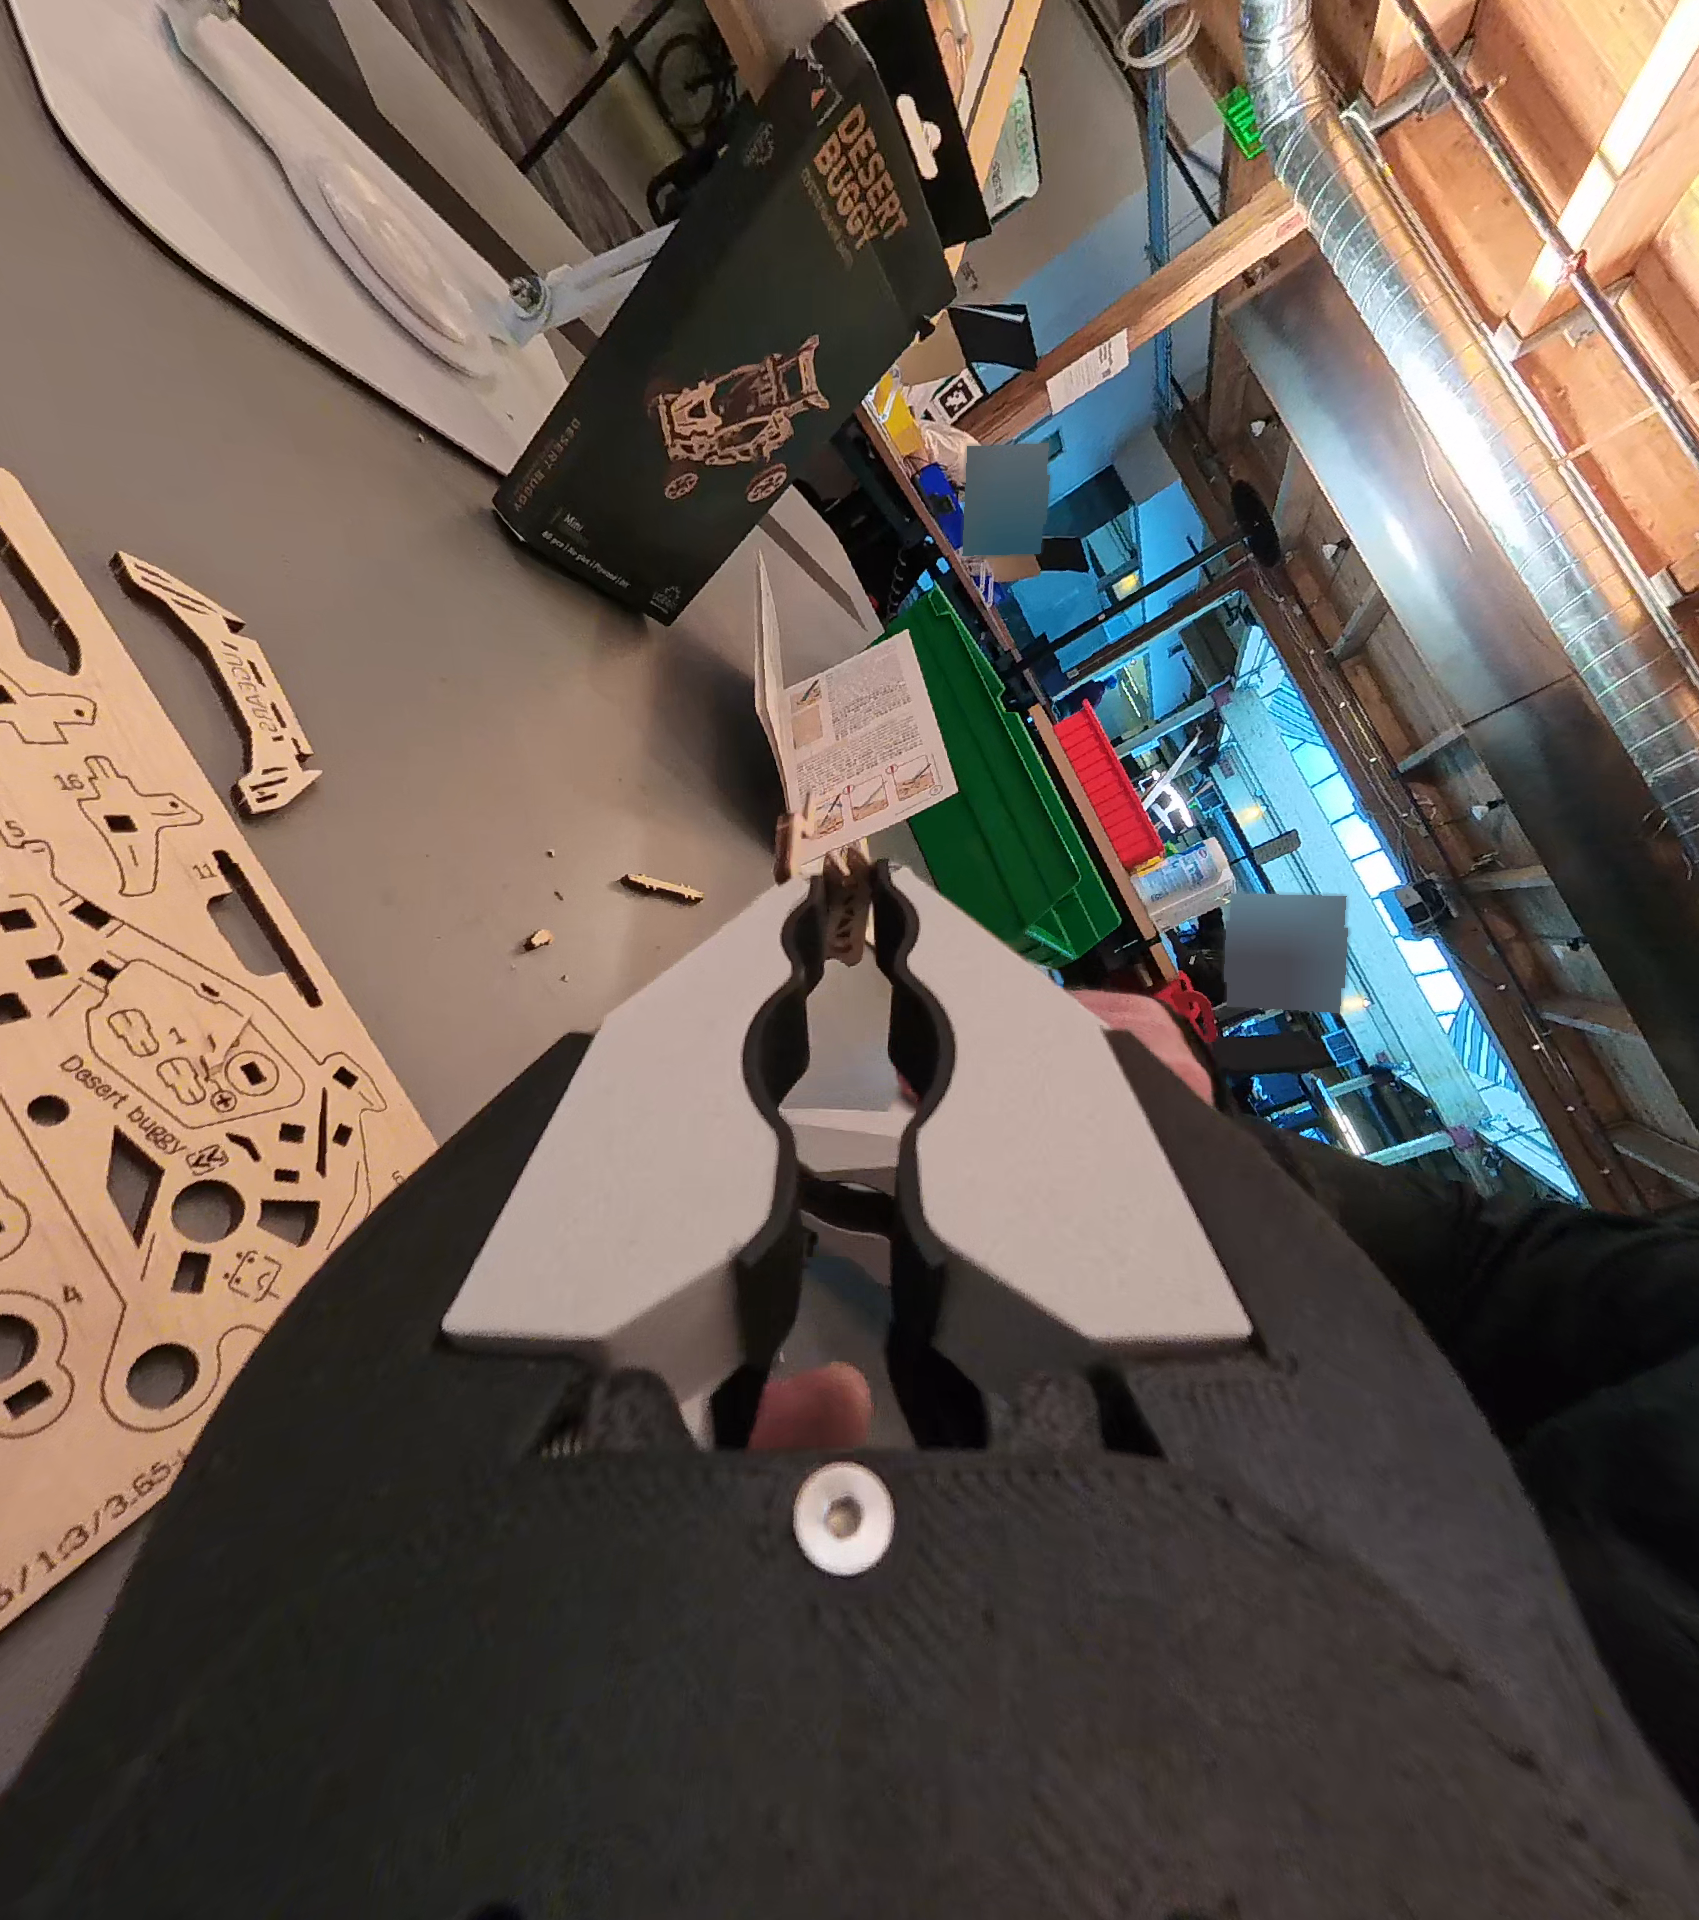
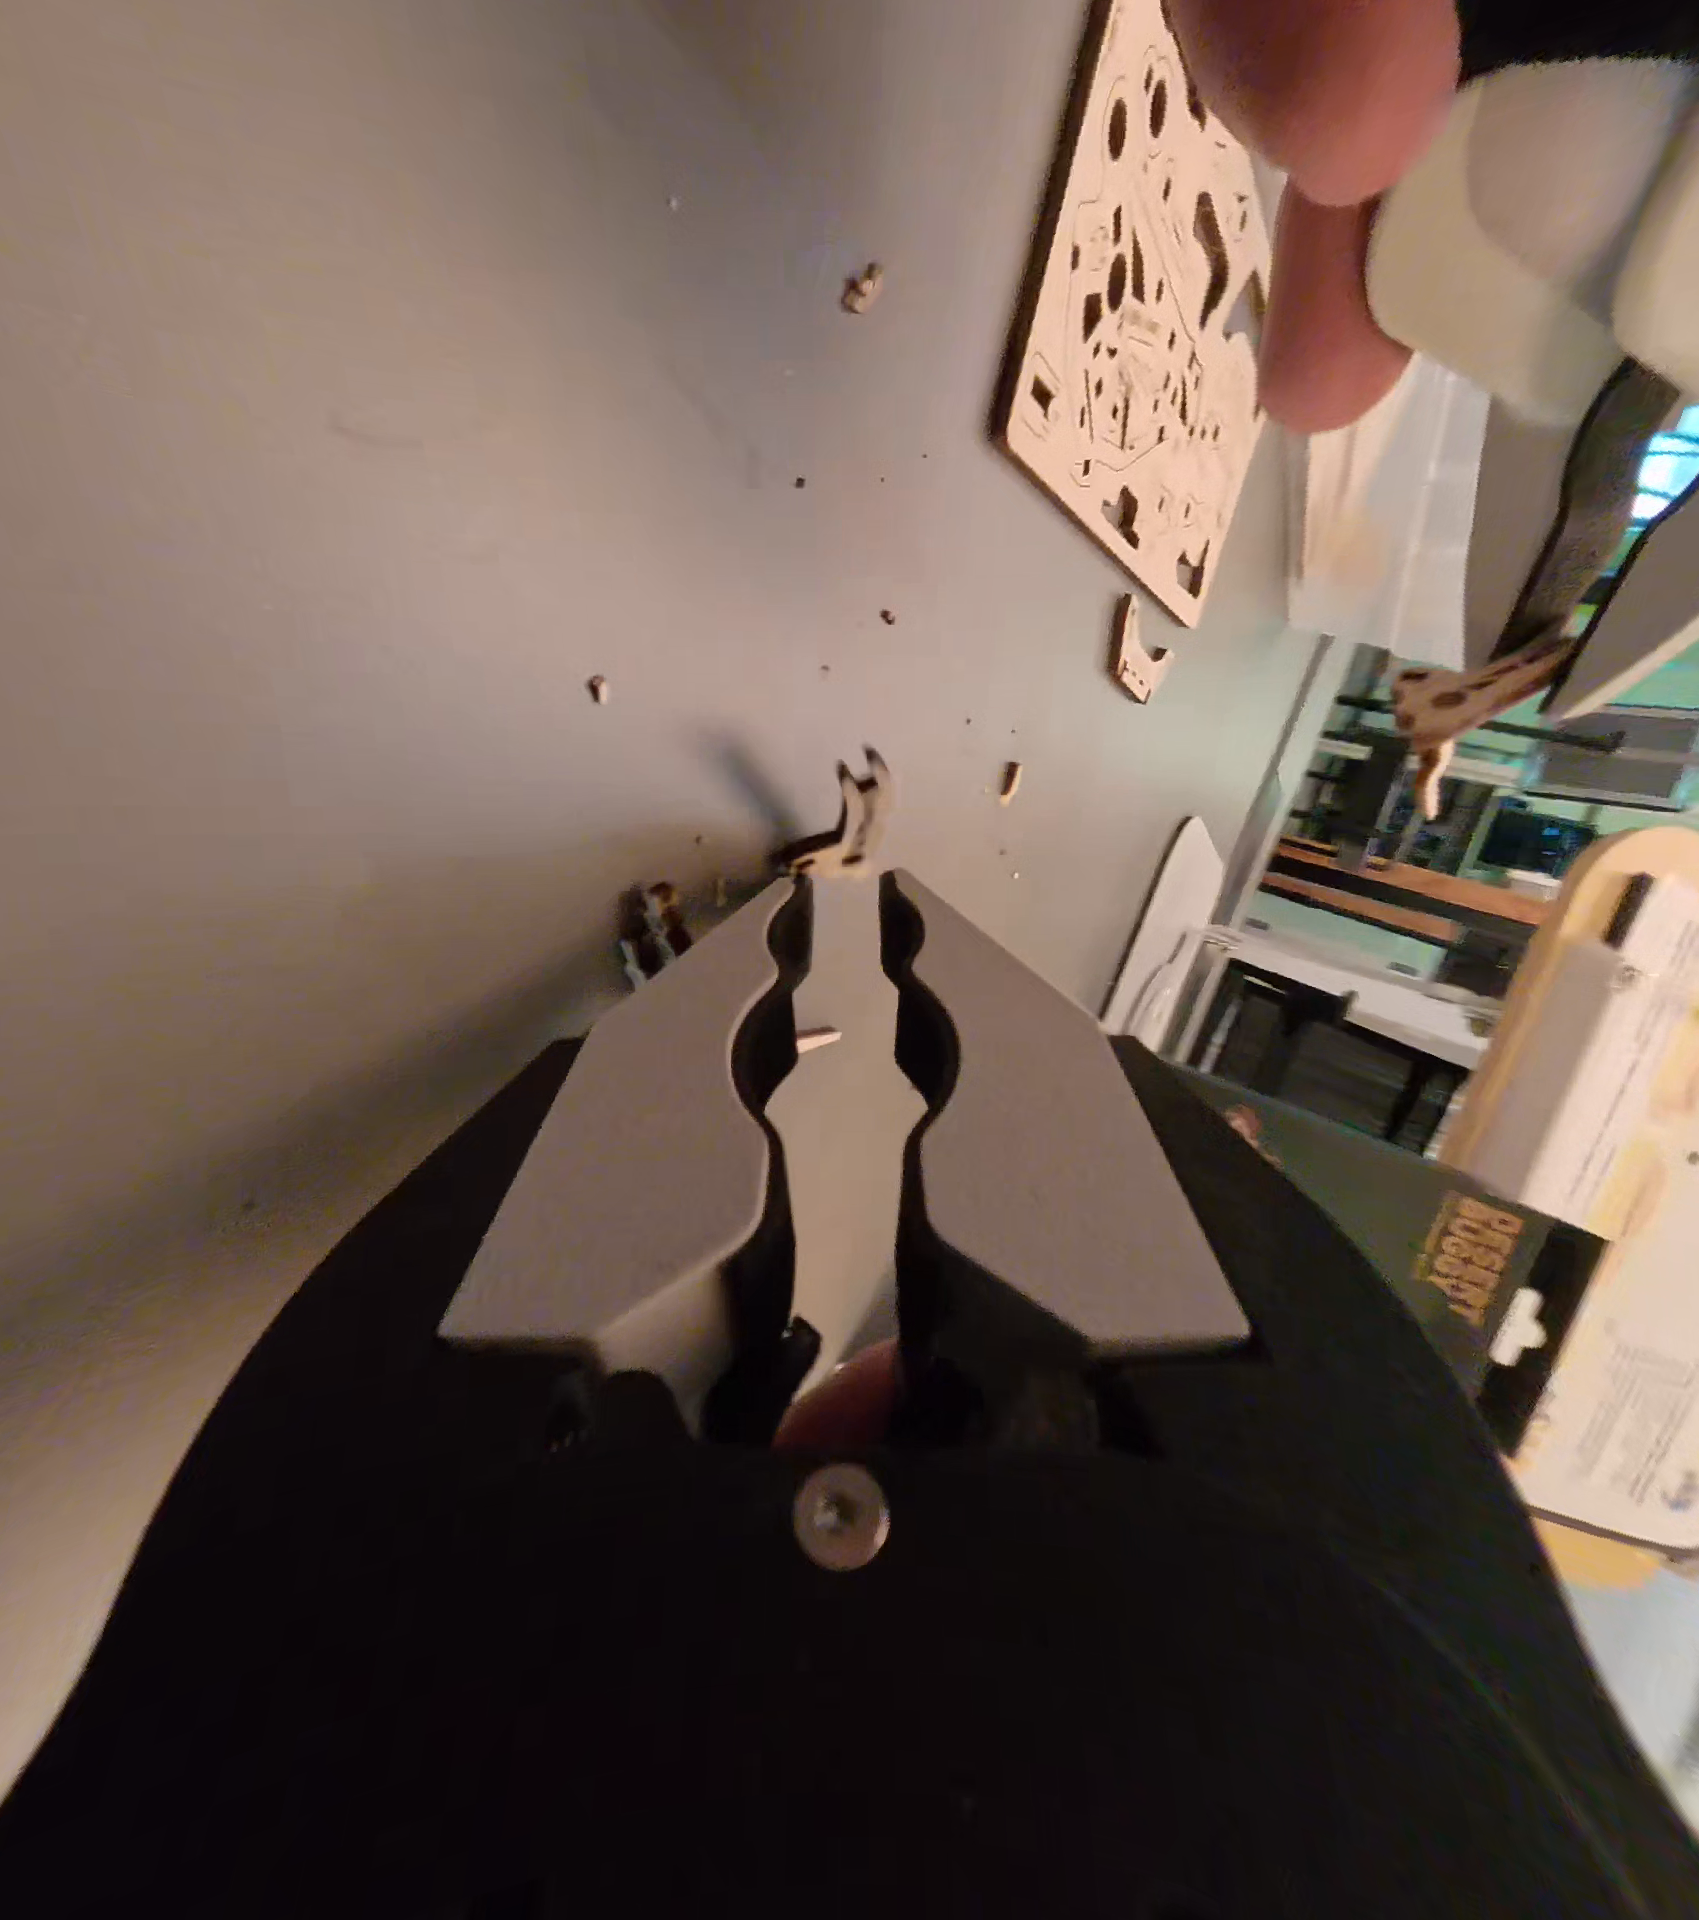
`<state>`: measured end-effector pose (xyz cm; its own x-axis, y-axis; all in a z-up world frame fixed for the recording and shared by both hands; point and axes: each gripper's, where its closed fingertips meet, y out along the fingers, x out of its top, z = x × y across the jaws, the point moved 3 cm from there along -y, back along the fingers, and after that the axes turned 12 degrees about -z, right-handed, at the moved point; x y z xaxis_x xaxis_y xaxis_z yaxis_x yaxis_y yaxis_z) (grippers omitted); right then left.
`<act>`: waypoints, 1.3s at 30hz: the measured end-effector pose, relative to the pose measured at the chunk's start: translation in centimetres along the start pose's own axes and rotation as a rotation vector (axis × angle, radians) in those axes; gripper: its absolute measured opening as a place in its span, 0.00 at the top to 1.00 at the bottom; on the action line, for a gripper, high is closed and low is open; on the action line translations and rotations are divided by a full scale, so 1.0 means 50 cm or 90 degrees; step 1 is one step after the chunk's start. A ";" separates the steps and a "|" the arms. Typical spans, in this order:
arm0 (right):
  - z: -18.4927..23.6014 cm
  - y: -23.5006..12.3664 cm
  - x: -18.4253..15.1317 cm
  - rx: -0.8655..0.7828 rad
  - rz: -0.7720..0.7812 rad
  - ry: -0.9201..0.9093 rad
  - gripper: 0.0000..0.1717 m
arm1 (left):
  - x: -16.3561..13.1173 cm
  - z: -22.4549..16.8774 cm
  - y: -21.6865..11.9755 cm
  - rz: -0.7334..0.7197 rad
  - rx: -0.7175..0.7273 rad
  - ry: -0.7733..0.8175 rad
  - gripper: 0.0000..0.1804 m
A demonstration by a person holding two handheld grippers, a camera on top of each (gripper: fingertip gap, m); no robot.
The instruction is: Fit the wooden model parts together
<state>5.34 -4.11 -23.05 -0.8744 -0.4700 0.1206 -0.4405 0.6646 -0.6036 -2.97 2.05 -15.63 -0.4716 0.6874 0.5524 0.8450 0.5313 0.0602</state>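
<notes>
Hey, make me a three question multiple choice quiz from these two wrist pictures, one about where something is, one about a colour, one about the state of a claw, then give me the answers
1. Where does the wooden parts sheet lie?
A. flat on the grey table
B. inside the green bin
C. on top of the dark box

2. What colour is the big bin past the table edge?
A. blue
B. green
C. yellow

3. What is the left claw doing?
A. spread wide with nothing in it
B. gripping the booklet
C. closed on a small wooden part

Answers:
1 A, the sheet rests flat on the table.
2 B, its walls are plain green.
3 C, a small wooden part sits pinched at the fingertips.
</notes>
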 end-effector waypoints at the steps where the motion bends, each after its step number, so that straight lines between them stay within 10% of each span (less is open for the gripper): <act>1: 0.002 -0.004 0.000 0.017 -0.005 0.019 0.94 | 0.000 0.000 -0.001 0.002 -0.002 0.000 0.96; 10: -0.049 -0.032 0.011 0.280 -0.231 0.397 0.93 | 0.011 0.000 -0.007 0.003 -0.005 -0.001 0.97; 20: -0.021 0.024 0.022 0.596 -0.316 0.327 0.98 | 0.038 0.006 -0.021 -0.011 -0.003 0.013 0.97; 39: -0.010 0.017 0.025 0.588 -0.335 0.238 0.97 | 0.030 0.009 -0.021 0.003 -0.001 0.016 0.97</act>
<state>3.77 -3.81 -23.02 -0.6982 -0.2580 0.6678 -0.5893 -0.3225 -0.7408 -4.68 2.76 -15.25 -0.4610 0.6770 0.5737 0.8476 0.5274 0.0588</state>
